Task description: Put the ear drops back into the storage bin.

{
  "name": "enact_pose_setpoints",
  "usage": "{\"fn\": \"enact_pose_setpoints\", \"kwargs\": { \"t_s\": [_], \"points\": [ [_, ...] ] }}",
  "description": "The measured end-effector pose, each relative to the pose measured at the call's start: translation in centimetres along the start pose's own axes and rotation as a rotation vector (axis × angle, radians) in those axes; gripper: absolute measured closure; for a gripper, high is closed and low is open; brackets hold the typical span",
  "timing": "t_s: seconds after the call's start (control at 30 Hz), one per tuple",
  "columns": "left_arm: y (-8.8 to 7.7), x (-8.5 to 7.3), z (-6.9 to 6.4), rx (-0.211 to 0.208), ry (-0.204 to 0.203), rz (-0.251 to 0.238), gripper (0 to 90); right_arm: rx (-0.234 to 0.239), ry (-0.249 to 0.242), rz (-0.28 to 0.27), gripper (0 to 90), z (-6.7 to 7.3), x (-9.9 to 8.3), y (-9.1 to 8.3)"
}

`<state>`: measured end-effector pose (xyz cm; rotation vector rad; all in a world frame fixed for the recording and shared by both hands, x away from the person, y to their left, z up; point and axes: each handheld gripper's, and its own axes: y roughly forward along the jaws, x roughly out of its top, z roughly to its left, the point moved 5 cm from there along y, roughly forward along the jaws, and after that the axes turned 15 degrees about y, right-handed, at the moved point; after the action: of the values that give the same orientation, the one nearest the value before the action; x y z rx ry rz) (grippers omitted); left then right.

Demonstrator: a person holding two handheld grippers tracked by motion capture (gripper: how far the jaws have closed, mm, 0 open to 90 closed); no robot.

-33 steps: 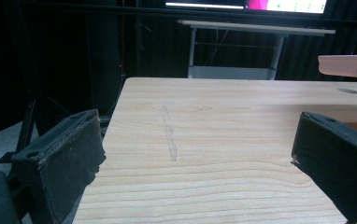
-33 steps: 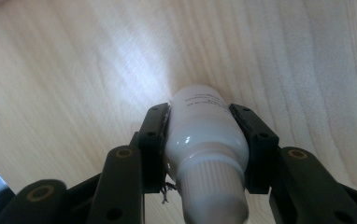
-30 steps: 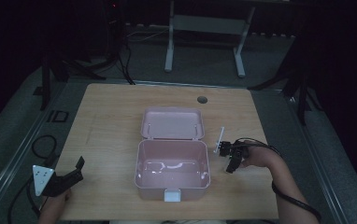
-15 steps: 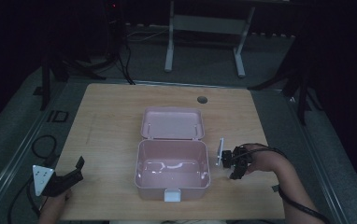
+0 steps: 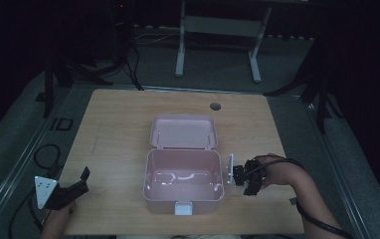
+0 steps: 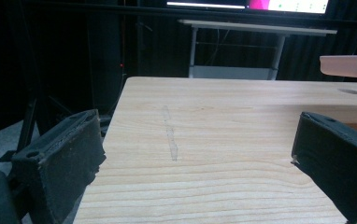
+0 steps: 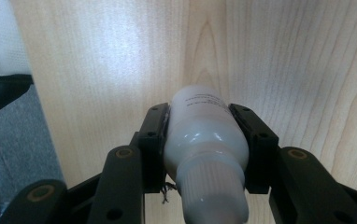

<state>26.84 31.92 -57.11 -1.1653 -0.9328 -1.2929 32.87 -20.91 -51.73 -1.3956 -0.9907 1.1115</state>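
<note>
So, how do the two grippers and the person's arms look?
Both grippers are black with two thick padded jaws. The left gripper carries a grey three-cornered plate with small dots, and a dark cable trails from it. The right gripper has round screw holes in its jaw arms. A black cable runs along the bare right forearm.

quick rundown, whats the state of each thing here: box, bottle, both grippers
pink box: open, lid folded back flat on the table, inside looks empty
white bottle: capped, clamped between the right gripper's jaws, held over the table
right gripper: shut on the white bottle, just right of the pink box
left gripper: open, holding nothing, near the table's front left corner
</note>
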Motion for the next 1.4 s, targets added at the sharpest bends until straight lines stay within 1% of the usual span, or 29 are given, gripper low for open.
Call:
{"fn": "enact_pose_setpoints", "kwargs": {
  "t_s": [0.17, 0.23, 0.33, 0.37, 0.67, 0.87, 1.0, 1.17, 1.4],
  "points": [
    [0.0, 0.0, 0.0, 0.001, 0.000, 0.000, 2.3, 0.011, 0.004, -0.014, 59.4, 0.2, 0.1, -1.0],
    [0.0, 0.0, 0.0, 0.001, 0.000, 0.000, 2.4, 0.010, 0.001, -0.010, 59.4, 0.4, 0.1, -1.5],
    [0.0, 0.0, 0.0, 0.001, 0.000, -0.001, 2.3, 0.010, 0.009, -0.013, 59.4, 0.4, 0.0, -2.1],
    [0.0, 0.0, 0.0, 0.002, -0.001, 0.000, 2.3, 0.012, 0.019, -0.015, 59.4, 0.3, 0.0, -2.3],
    [0.0, 0.0, 0.0, 0.002, 0.000, 0.000, 2.4, 0.008, 0.036, -0.012, 59.4, 0.4, -0.3, -3.6],
    [0.0, 0.0, 0.0, 0.003, 0.000, 0.001, 2.3, 0.005, 0.030, -0.019, 59.4, 0.7, -0.1, -4.6],
    [0.0, 0.0, 0.0, 0.003, 0.000, 0.001, 2.4, -0.005, 0.026, -0.023, 59.4, 0.8, 0.1, -5.2],
    [0.0, 0.0, 0.0, 0.004, 0.000, 0.000, 2.3, -0.009, 0.038, -0.028, 59.4, 0.8, 0.2, -6.1],
    [0.0, 0.0, 0.0, 0.005, 0.000, 0.000, 2.4, -0.023, 0.041, -0.032, 59.4, 0.9, 0.4, -7.7]
  ]
}}
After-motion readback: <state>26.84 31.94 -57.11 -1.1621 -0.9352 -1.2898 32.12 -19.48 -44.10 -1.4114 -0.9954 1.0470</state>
